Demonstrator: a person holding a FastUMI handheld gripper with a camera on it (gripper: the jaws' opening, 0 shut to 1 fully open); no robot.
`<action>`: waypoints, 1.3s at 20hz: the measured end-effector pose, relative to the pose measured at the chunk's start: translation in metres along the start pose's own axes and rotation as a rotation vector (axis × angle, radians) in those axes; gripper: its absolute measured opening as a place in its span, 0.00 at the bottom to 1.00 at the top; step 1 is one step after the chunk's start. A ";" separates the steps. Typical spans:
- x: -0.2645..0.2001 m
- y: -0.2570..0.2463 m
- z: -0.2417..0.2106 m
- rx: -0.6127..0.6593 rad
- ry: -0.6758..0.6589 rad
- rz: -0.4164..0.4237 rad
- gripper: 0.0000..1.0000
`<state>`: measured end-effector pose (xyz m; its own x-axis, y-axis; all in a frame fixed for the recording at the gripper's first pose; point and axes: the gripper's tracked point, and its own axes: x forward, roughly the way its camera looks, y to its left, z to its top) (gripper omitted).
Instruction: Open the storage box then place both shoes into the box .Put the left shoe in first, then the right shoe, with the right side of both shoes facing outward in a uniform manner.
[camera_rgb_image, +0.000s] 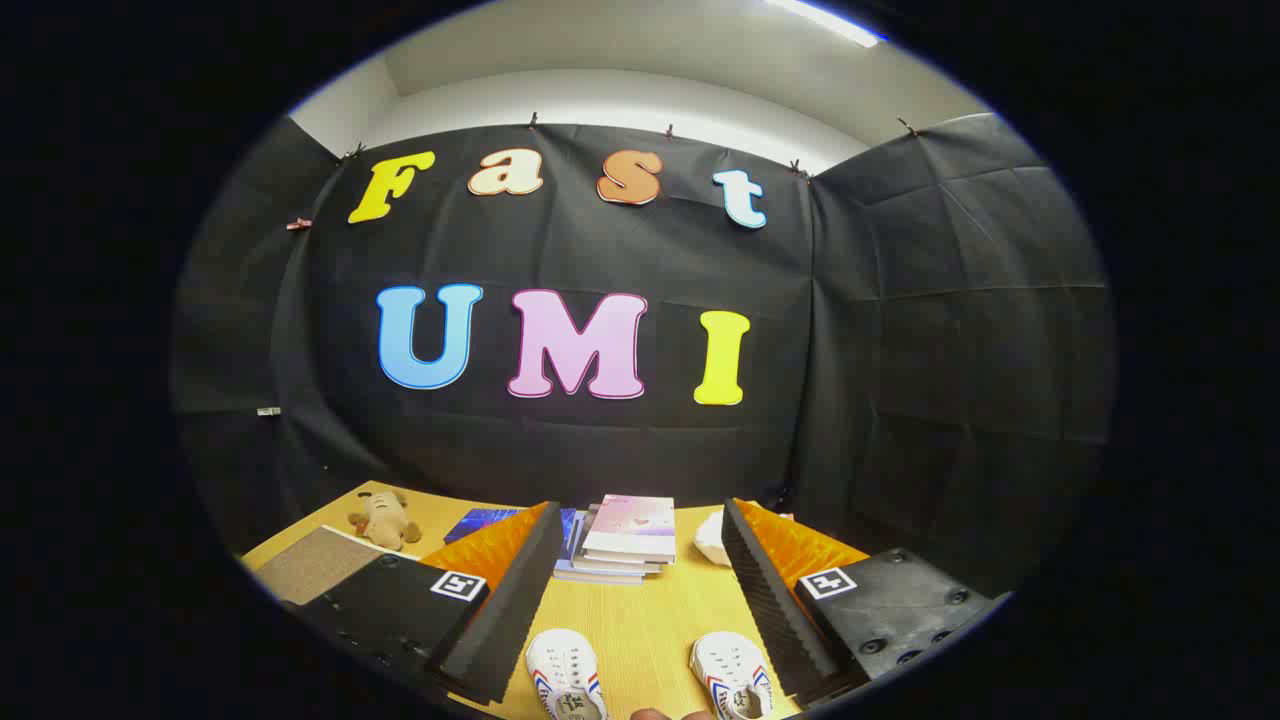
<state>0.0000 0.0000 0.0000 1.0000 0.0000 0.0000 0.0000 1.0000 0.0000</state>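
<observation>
Two small white shoes with red and blue stripes lie on the wooden table (640, 620), between my fingers and close below them. One shoe (566, 672) is nearer the left finger, the other shoe (730, 676) nearer the right finger. My gripper (640, 590) is open, held above the table, with nothing between its fingers. A bit of a hand (665, 714) shows at the near edge between the shoes.
A stack of books (625, 540) lies just beyond the fingers at the table's middle. A brown plush toy (385, 520) and a grey-brown board (315, 565) sit at the left. A white object (712, 540) lies behind the right finger.
</observation>
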 end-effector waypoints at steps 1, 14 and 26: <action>0.000 0.001 -0.001 0.000 0.004 -0.003 0.98; -0.001 0.026 -0.011 -0.001 0.035 -0.011 0.98; 0.010 0.057 -0.060 0.077 0.240 0.149 0.98</action>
<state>0.0102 0.0572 -0.0595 0.9603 0.1564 -0.2312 -0.1379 0.9860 0.0940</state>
